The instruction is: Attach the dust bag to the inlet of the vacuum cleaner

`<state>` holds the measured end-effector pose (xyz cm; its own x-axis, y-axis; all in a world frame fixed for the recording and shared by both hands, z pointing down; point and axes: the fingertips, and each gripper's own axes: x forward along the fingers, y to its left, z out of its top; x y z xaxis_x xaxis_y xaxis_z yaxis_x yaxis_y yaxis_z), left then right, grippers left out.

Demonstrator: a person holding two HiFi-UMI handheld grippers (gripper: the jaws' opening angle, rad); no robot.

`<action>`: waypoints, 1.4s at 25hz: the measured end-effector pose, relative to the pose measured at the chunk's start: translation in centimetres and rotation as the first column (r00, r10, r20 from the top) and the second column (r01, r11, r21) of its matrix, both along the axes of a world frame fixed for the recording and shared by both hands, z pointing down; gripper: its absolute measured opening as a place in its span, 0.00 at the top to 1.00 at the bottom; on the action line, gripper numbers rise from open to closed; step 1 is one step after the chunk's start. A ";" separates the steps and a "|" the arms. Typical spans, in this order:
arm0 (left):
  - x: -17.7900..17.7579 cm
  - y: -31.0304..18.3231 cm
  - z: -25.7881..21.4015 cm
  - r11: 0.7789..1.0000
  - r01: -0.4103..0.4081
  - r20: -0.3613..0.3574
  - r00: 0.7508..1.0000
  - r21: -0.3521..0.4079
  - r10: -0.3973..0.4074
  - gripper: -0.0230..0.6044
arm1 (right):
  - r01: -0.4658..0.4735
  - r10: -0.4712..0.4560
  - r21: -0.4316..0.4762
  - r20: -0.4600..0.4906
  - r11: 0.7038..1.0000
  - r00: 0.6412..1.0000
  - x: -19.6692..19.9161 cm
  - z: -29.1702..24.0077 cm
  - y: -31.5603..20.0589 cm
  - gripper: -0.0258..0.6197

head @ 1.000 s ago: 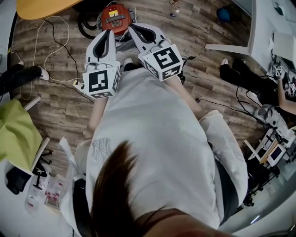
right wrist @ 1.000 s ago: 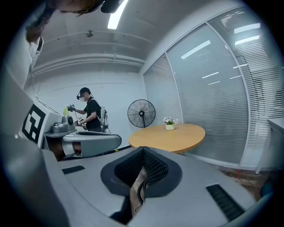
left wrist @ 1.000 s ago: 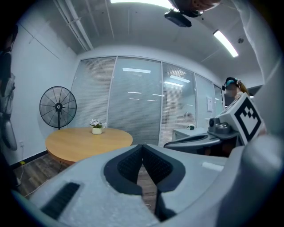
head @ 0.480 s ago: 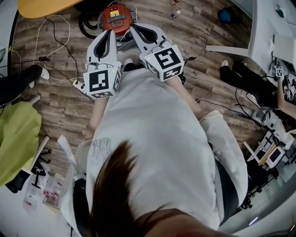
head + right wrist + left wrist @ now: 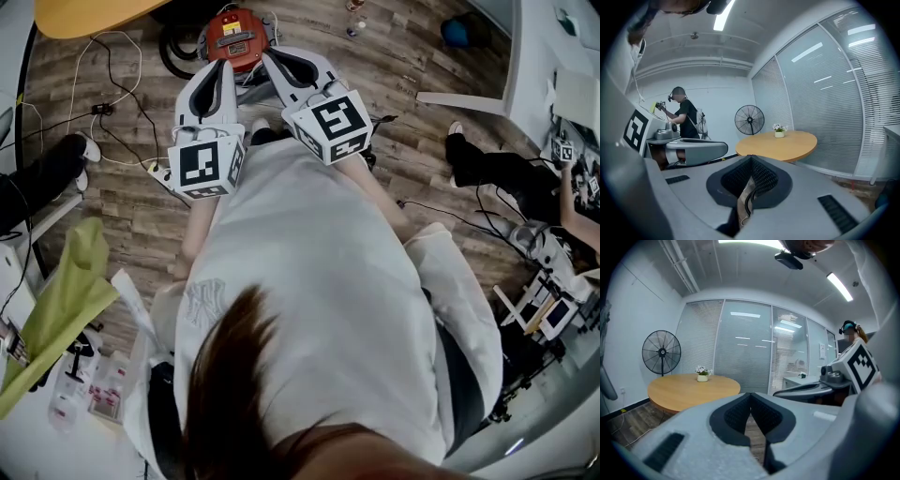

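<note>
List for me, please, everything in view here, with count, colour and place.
vacuum cleaner: one, red, top of the head view
round table: one, light wood, by the glass wall
flower pot: one, white, on the table
fan: one, black, behind the table
cloth: one, yellow-green, at the left
bystanders: two, in black, one at each side
shirt: one, white, on the person
left gripper: one, grey, shut, empty
right gripper: one, grey, shut, empty

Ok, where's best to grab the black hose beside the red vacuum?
Probably the black hose at its curved stretch left of the vacuum, from above, jaws across its width: it lies looped on the floor, narrow and round.
</note>
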<state>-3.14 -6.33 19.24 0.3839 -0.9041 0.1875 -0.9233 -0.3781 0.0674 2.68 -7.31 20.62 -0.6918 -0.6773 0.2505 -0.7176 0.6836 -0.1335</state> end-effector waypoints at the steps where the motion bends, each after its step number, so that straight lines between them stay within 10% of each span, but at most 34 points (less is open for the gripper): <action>1: 0.0 -0.1 0.1 1.000 0.001 0.000 1.000 0.000 -0.001 0.94 | 0.001 -0.001 -0.001 0.000 1.000 1.000 0.0 0.1 0.0 0.96; 35: -0.8 0.3 0.1 1.000 0.001 -0.021 1.000 0.009 -0.001 0.94 | -0.002 0.003 0.012 -0.024 1.000 1.000 -0.4 0.1 0.4 0.96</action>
